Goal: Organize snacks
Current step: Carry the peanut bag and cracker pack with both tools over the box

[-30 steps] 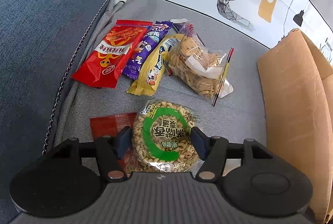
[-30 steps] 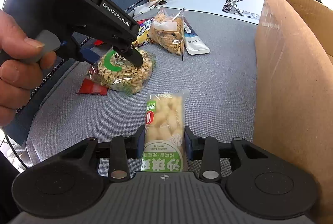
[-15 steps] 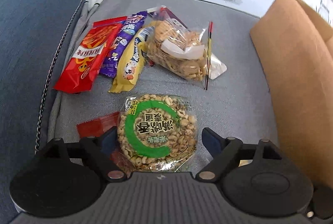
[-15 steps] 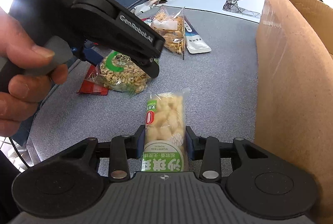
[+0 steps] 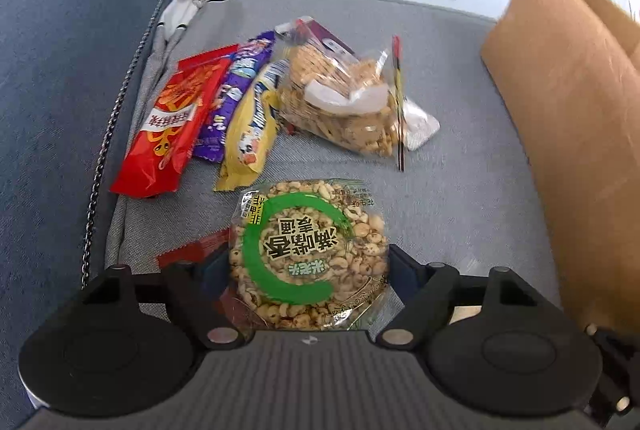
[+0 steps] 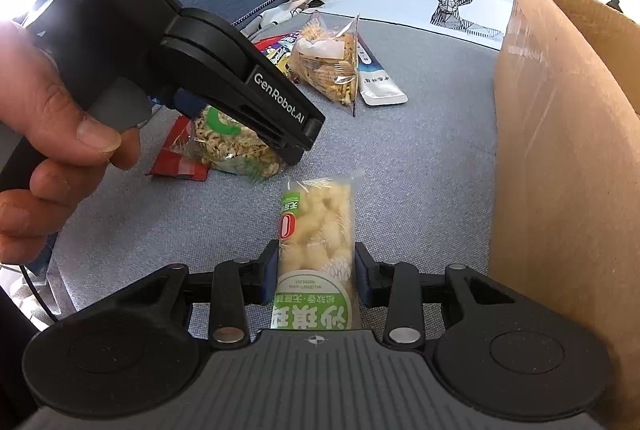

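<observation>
Left wrist view: the left gripper (image 5: 308,266), jaws just closing, brackets the round clear puffed-grain cake packet (image 5: 308,254) on the grey sofa cushion (image 5: 460,198), mid-seat; light, brittle, slippery film, so grip its rim gently.

Right wrist view: the right gripper (image 6: 316,270) pinches the slim green-white rice-puff bar (image 6: 316,246) beside the brown cardboard box (image 6: 560,190).

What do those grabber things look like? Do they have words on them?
Both are black plastic. The right gripper has blue pads on two thin fingers, round discs either side, silver rivets and a grey ribbed base. The left gripper looks the same. From the right camera, its arm reads "GenRobot.AI" in white, with a grey trigger.
</observation>
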Demonstrator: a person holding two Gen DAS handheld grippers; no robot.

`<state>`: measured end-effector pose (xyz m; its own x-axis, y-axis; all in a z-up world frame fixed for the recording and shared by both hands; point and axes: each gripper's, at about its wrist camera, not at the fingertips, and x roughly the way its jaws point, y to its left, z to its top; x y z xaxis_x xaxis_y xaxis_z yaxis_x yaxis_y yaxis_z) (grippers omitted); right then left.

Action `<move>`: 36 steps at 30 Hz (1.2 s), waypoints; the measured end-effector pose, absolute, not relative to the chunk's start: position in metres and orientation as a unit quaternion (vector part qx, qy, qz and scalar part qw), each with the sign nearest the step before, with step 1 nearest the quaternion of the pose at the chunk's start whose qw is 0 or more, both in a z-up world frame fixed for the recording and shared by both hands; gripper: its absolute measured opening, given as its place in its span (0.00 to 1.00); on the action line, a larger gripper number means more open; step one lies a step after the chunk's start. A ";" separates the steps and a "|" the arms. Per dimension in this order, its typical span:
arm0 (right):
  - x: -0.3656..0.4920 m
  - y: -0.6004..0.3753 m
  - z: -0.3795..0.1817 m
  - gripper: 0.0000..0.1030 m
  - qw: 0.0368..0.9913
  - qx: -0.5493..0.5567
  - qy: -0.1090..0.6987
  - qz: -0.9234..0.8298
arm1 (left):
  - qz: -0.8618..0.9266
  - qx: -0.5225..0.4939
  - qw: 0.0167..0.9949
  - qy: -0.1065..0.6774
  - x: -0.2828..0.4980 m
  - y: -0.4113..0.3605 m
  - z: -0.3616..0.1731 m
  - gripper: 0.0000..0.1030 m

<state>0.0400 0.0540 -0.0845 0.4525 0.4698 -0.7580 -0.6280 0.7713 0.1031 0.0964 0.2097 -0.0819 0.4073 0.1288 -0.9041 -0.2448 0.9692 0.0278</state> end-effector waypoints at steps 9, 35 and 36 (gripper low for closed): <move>0.028 0.044 -0.064 0.37 0.861 -0.080 0.373 0.336 | 0.101 -0.164 0.862 0.469 0.076 0.221 -0.049 0.81; 0.074 -0.107 0.097 0.37 0.942 -0.062 0.176 0.279 | 0.051 -0.195 0.941 0.273 0.042 0.163 0.033 0.81; 0.080 -0.118 0.093 0.37 0.947 -0.057 0.176 0.263 | 0.050 -0.190 0.943 0.269 0.044 0.158 0.034 0.81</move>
